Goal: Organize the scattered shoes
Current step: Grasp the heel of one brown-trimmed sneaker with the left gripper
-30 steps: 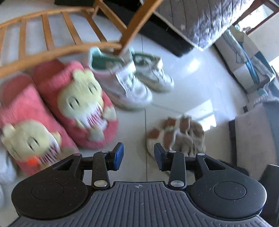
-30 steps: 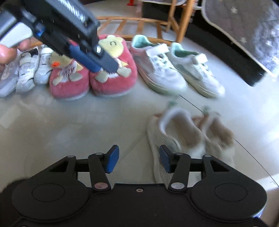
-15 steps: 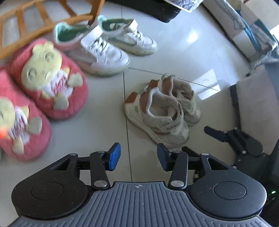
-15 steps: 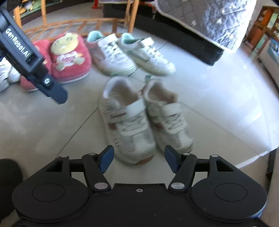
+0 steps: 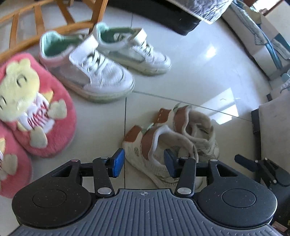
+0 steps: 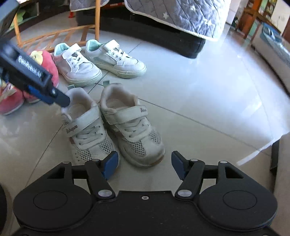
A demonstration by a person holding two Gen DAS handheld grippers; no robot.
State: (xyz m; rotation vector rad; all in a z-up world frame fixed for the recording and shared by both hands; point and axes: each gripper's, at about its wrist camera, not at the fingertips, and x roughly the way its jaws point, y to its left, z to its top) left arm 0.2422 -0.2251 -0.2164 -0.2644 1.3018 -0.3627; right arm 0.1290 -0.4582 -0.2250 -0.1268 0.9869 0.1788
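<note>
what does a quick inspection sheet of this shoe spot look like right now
surface: pale glossy tiled floor, sun glare.
job's things: beige mesh sneakers side by side, apart from the row; white sneakers and red plush slippers lined up by the wooden rack.
clutter: nothing seen.
grippers: left gripper open, jaws astride the nearer beige sneaker's heel, not pressing; right gripper open before the toes, nothing held.
cables: nothing seen.
surroundings: grey quilt overhanging dark furniture.
</note>
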